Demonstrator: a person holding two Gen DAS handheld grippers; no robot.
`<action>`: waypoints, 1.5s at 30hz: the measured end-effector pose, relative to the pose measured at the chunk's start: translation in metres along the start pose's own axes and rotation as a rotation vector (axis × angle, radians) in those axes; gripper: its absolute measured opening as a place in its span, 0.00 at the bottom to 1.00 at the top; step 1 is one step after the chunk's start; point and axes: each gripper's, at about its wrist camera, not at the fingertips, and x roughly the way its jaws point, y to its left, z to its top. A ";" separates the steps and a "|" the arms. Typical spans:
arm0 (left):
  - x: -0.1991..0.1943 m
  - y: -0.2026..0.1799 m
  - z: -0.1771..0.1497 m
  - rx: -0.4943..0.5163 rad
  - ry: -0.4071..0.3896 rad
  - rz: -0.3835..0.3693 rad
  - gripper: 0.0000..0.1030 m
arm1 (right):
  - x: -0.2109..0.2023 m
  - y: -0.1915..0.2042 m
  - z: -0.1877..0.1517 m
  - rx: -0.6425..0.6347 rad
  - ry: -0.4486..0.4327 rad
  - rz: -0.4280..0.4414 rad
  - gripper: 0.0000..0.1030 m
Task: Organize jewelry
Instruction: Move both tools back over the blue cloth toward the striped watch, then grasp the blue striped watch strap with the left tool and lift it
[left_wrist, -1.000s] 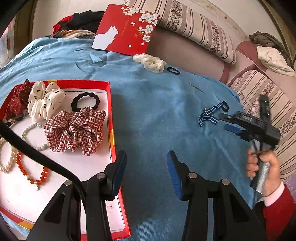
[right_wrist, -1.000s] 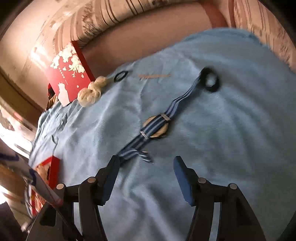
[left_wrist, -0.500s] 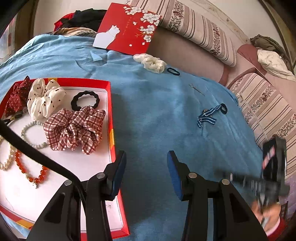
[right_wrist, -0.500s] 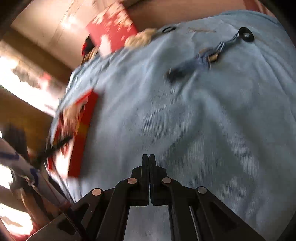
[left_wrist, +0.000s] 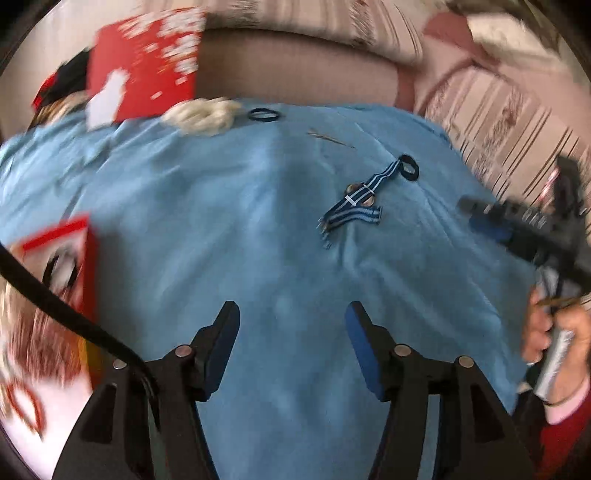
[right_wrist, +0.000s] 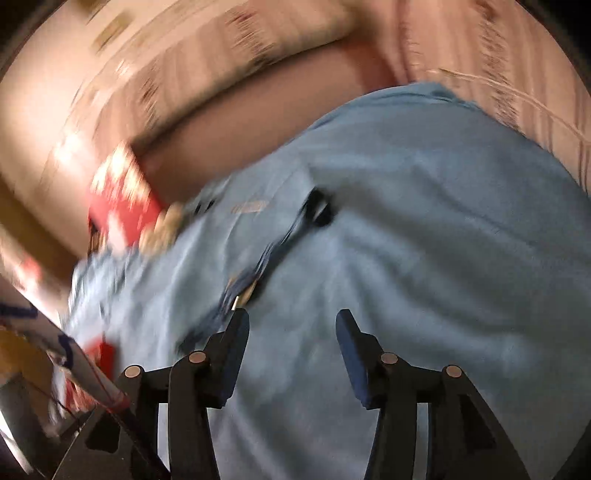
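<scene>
From my left gripper (left_wrist: 291, 332) the striped ribbon hair tie (left_wrist: 354, 206) lies ahead and a little to the right on the blue blanket (left_wrist: 221, 221), well apart from the fingertips. These jaws have just been opening; they stand apart with nothing between them, only blanket.

The tie's long axis runs diagonally, from its frayed tails at the near left up to the black elastic loop (left_wrist: 409, 168) at the far right. A round brass-looking piece sits under the band at mid-length. The band is navy with pale stripes, thin and limp, lying flat.

My right gripper (right_wrist: 291, 339) is the nearer one, I judge. In its own view, which is badly smeared, the same ribbon hair tie (right_wrist: 258, 273) trails up and to the right from a point just beyond the left fingertip (right_wrist: 236, 332). These jaws too have just been opening and are released, holding nothing. The left camera shows that tool at its right edge, gripped by the person's hand (left_wrist: 554, 332).

The red tray (left_wrist: 79, 236) of scrunchies sits off to my left gripper's left.
</scene>
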 end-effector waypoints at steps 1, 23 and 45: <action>0.010 -0.012 0.009 0.035 0.004 0.011 0.57 | 0.001 -0.006 0.003 0.020 -0.018 -0.004 0.51; 0.131 -0.068 0.113 0.085 0.247 -0.205 0.39 | -0.012 -0.075 0.017 0.245 -0.056 0.019 0.52; 0.065 0.146 0.000 -0.707 0.125 -0.449 0.40 | 0.013 -0.029 -0.001 0.064 -0.011 -0.074 0.52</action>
